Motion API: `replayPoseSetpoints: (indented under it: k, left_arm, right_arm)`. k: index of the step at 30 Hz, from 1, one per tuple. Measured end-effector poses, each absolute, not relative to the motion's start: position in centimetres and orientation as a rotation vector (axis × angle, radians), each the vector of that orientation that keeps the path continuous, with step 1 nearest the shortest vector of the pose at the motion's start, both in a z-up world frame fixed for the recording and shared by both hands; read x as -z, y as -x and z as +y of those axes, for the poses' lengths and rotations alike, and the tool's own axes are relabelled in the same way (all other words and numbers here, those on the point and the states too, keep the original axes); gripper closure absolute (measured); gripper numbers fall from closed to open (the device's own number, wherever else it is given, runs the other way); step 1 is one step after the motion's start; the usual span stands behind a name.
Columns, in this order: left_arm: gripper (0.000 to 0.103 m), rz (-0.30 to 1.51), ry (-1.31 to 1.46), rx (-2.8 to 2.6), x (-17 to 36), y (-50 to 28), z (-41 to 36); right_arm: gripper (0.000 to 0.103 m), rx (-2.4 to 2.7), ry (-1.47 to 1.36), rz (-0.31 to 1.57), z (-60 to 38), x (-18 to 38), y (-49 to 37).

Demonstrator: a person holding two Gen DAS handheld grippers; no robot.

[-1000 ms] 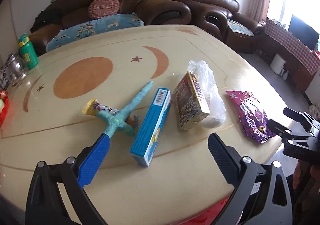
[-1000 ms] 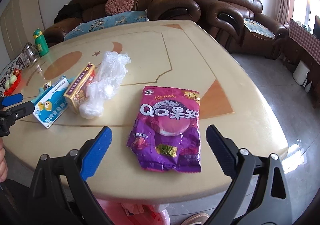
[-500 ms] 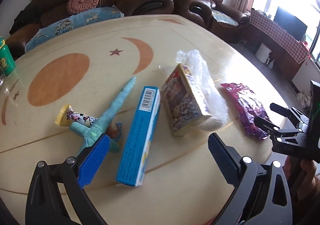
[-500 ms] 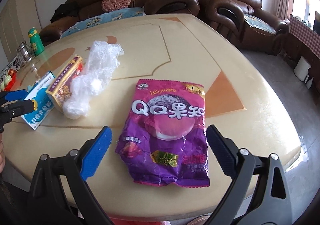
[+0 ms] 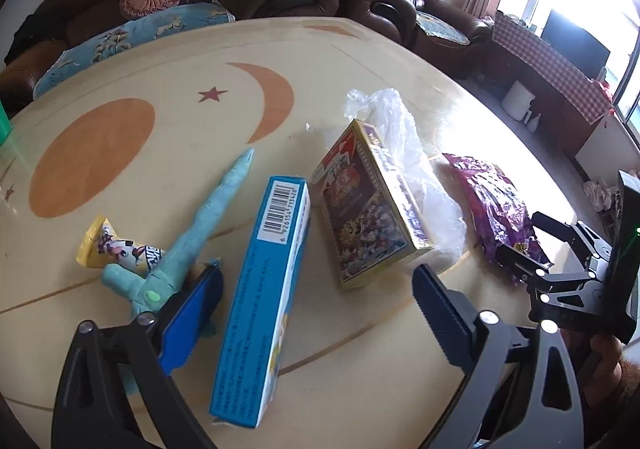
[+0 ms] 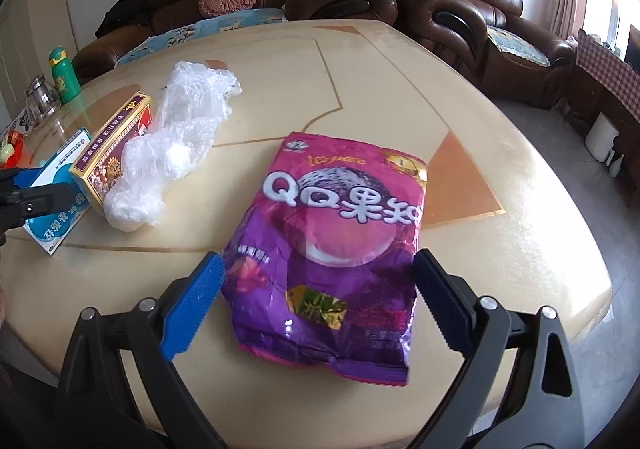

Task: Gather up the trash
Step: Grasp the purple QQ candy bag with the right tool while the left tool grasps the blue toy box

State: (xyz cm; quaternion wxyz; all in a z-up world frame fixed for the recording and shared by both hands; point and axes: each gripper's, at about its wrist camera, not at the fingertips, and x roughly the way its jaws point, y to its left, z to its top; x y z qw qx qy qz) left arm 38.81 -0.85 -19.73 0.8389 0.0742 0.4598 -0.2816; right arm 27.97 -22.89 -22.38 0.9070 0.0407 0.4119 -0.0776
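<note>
My left claw, closing but still wide, straddles the stiff, light blue cardboard box near the bench's front edge; my right claw, apart, flanks the slippery, crinkly purple foil snack bag, best pinched across its flat lower end.

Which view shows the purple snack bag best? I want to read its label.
The right wrist view: the purple snack bag lies flat, face up, label legible, between that gripper's open fingers. The left wrist view shows it only edge-on and crumpled at the far right, print unreadable.
</note>
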Motion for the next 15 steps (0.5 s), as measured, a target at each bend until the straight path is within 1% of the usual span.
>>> replayPoseSetpoints:
  k: [2,4,8,15]
  left_arm:
    - [0.015,0.976,-0.160,0.597,19.9,-38.9,-0.9]
    - [0.017,0.989,-0.156,0.612,20.2,-39.1,-1.0]
    - [0.030,0.999,-0.156,0.616,20.6,-39.0,-1.2]
    - [0.039,1.010,-0.121,0.614,20.7,-39.1,-0.7]
  right_arm:
    - [0.010,0.198,-0.057,0.849,-22.9,22.3,-28.3]
    - [0.010,0.199,-0.092,0.851,-23.6,22.2,-28.4]
    - [0.009,0.174,-0.194,0.871,-25.3,22.6,-29.0]
    - [0.009,0.156,-0.136,0.881,-23.9,22.6,-30.5]
